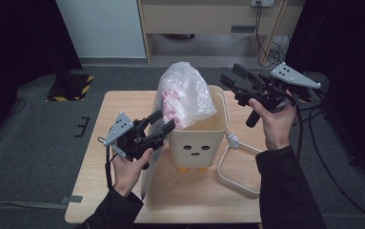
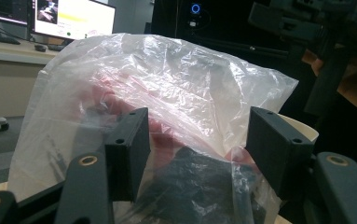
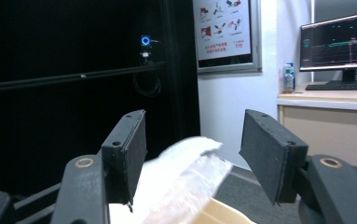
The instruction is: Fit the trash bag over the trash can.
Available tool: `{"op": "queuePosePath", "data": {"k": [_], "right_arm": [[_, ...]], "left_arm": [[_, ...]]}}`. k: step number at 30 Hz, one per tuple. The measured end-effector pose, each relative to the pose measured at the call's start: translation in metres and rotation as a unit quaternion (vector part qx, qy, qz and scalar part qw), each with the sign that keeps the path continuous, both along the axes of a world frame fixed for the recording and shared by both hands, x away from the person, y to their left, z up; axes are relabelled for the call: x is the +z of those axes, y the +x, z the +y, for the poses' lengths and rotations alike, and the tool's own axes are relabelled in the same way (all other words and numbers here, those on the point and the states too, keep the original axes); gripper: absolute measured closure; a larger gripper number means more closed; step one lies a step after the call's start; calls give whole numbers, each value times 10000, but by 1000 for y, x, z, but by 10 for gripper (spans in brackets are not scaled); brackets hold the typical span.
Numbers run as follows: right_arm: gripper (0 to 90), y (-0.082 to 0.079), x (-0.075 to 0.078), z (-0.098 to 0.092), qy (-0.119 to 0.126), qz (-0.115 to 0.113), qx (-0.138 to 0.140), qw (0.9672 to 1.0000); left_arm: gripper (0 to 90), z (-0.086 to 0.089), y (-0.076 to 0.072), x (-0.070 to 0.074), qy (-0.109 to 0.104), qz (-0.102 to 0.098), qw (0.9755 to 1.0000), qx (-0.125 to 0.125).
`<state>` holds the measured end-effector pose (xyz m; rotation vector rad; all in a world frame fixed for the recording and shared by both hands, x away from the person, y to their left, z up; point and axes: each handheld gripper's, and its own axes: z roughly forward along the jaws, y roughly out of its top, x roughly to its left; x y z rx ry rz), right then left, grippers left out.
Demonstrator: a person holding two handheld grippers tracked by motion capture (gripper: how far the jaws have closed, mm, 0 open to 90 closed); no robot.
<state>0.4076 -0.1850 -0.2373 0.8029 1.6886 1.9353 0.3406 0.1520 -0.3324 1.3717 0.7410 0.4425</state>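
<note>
the bag (image 1: 184,93) stands in the cream bin (image 1: 204,133) on the wooden table (image 1: 123,107); the left gripper (image 1: 163,122) is released, jaws either side of the bag's near edge; the right gripper (image 1: 231,78) hangs released above, clear; grey floor, dark curtains around.

Bin on table, bag in bin, a gripper at either side

On the table (image 1: 123,102), near its middle, stands the bin (image 1: 200,140); in its mouth, spilling over the left rim, sits the plastic bag (image 1: 182,93); just left of the bin, at the bag's lower edge, the left gripper (image 1: 163,123); above and right of the bin, apart from it, the right gripper (image 1: 231,78); right of the bin, flat on the table, a looped handle (image 1: 228,179).
</note>
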Motion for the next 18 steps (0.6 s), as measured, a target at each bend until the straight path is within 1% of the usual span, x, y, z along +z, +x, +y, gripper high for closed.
{"op": "queuePosePath", "data": {"k": [4, 7, 10, 13, 15, 18], "right_arm": [[399, 3, 10, 13, 18, -17, 102, 9999], [409, 6, 15, 23, -8, -23, 167, 9999], [420, 9, 20, 38, -76, -30, 239, 9997], [422, 12, 22, 51, -194, 4, 291, 9994], [421, 14, 21, 61, -215, 48, 359, 9991], [418, 20, 15, 74, -415, 212, 397, 9981]], "left_arm": [[406, 0, 0, 0, -13, 9, 10000, -15], [413, -1, -1, 0, -8, 6, 10000, -19], [415, 0, 0, 0, -12, 10, 10000, -30], [415, -1, -1, 0, -9, 10, 10000, -35], [415, -1, -1, 0, -6, 8, 10000, -38], [415, -1, -1, 0, -5, 9, 10000, -42]]}}
